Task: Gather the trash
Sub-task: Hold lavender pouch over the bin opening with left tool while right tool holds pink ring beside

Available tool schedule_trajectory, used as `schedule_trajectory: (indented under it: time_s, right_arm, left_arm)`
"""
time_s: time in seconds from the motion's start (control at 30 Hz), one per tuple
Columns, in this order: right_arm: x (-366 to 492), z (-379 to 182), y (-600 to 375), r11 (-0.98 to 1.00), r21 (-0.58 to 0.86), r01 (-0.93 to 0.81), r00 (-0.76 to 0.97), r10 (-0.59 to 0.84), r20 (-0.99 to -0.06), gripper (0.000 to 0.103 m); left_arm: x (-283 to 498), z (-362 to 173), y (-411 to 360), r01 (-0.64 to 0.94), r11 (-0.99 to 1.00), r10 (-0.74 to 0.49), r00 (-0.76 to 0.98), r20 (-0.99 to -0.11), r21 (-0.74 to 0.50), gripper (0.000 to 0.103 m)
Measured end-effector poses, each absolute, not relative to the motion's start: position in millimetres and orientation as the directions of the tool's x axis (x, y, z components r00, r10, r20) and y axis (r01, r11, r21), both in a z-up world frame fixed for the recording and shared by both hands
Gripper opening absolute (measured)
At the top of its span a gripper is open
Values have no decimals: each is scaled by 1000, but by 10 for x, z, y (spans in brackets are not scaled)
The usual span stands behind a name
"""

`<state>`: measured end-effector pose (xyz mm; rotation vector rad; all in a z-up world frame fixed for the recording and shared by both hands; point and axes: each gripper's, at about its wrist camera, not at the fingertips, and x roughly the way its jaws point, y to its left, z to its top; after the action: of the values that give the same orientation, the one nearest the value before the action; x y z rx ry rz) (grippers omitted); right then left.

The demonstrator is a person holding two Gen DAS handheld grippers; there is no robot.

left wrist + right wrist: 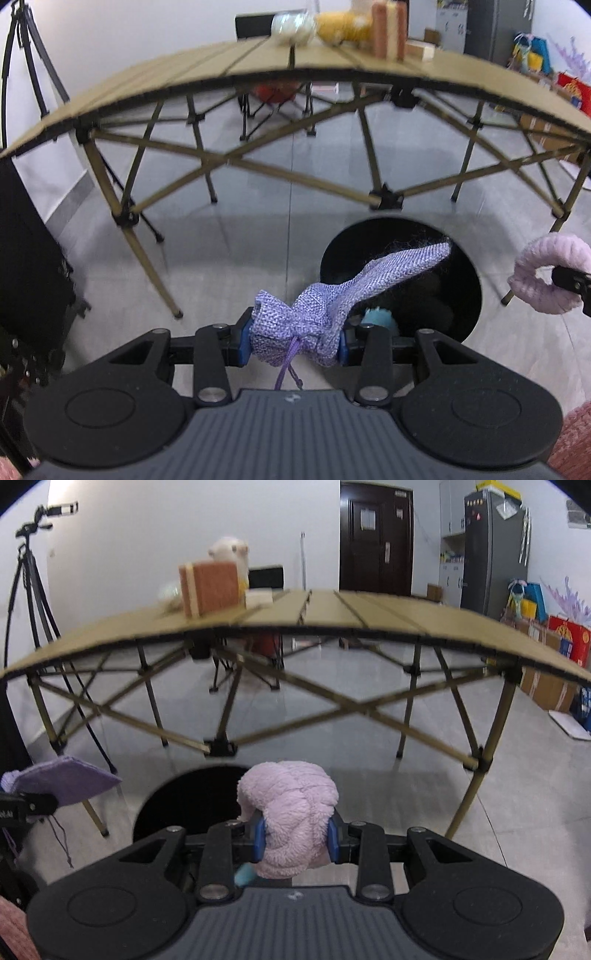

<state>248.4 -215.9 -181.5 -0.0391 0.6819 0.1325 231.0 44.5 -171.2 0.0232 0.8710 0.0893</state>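
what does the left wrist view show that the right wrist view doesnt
Only the left wrist view: the left gripper shut on a purple pouch and a teal thing in the bin. Only the right wrist view: the right gripper shut on a pink fluffy ring, a door. Both: the folding table, the black bin, each other's load at the frame edge.

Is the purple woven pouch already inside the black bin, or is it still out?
Still out. The left tool is shut on the pouch, whose free end hangs over the black bin opening.
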Motion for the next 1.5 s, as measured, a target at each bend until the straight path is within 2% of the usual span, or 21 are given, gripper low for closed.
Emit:
schedule_trajectory:
  time_s: [0.43, 0.97, 1.5]
  right_arm:
    - [2642, -2222, -2255, 997, -8, -79, 656, 46, -753, 30]
    - [2832, -2456, -2266, 998, 0, -64, 589, 38, -807, 30]
    - [2907, -2575, -2352, 999, -8, -49, 564, 22, -826, 30]
  left_arm:
    - [2537, -1923, 447, -98, 994, 97, 522, -847, 54, 41]
    - [2800, -1950, 494, -164, 986, 88, 465, -881, 13, 41]
    - [3029, -1901, 111, -111, 993, 24, 468, -883, -32, 41]
